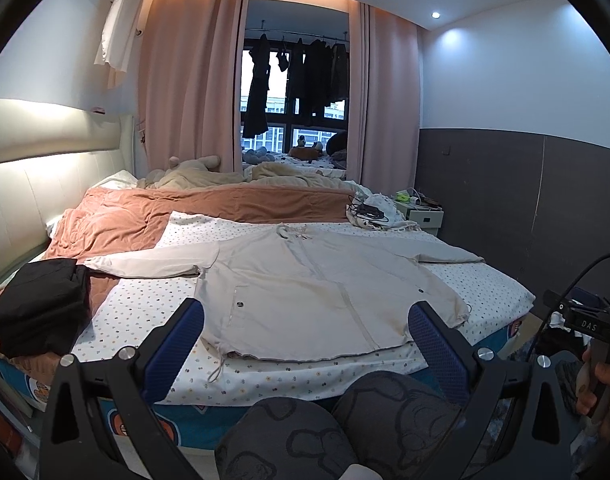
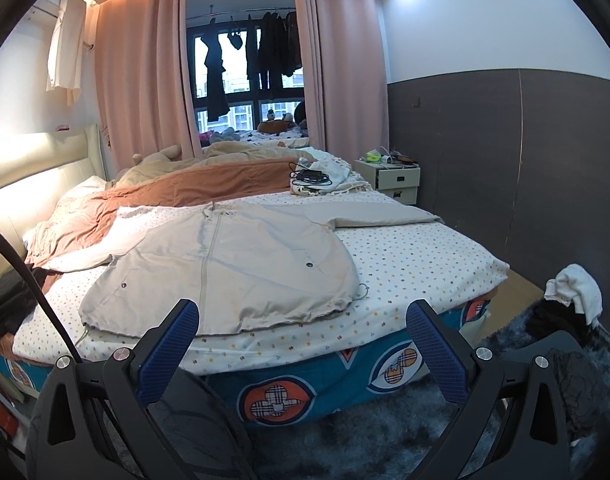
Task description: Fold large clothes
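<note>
Jacket (image 1: pixel 317 284) lies flat on the bed (image 1: pixel 485 280), sleeves spread; my left claw (image 1: pixel 305 334) and right claw (image 2: pixel 303 332) both gape apart, holding nothing

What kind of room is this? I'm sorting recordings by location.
Most likely a home bedroom: a bed with a padded headboard, a nightstand beside it, and pink curtains at the window. A beige jacket lies spread flat on the bed.

Beige jacket (image 1: pixel 305 284) spread flat, front up, sleeves out, on bed.
</note>
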